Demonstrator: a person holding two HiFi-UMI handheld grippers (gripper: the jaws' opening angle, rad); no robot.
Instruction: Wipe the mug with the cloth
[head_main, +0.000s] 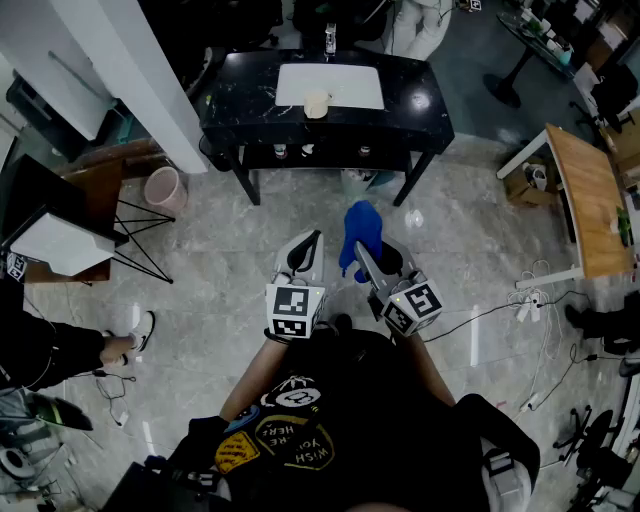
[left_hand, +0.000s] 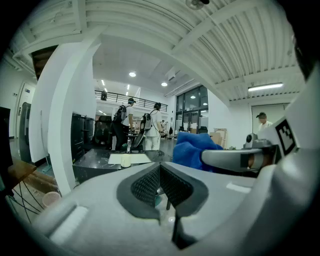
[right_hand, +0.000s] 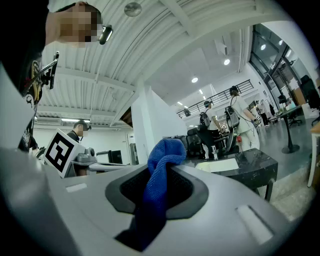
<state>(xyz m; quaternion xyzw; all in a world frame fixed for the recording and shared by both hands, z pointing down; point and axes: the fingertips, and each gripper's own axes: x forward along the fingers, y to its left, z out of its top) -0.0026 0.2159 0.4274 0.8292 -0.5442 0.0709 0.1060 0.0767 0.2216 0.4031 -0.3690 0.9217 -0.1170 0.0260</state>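
Left hand-held gripper (head_main: 308, 245), in the head view, is held just in front of the person's body above the pale stone floor (head_main: 200, 300), pointing away towards the far side. The right hand-held gripper (head_main: 361, 250) is just beside it, with a blue cloth (head_main: 361, 225) bunched at its tip. Well apart from both, on the far side, is a black bench (head_main: 240, 100) carrying a white mat (head_main: 345, 82). The cream mug (head_main: 316, 105) stands on the near edge of that mat, with neither tool touching it. A pink bucket (head_main: 165, 187) is on the floor to the left of the bench.

From the left gripper view, the left hand-held gripper (left_hand: 160, 167) has its dark ribbed pads (left_hand: 146, 186) meeting at the tips with nothing between them. The cloth (left_hand: 192, 147) shows to the right, and the bench (left_hand: 95, 159), mat (left_hand: 137, 158) and mug (left_hand: 126, 161) lie far off to the left.

From the right gripper view, the right hand-held gripper (right_hand: 159, 175) is clamped on the cloth (right_hand: 164, 150), which rises in a fold above the jaws and hangs down below them. The bench (right_hand: 250, 162) and mat (right_hand: 220, 165) appear far to the right; the mug is too small to make out there for certain.
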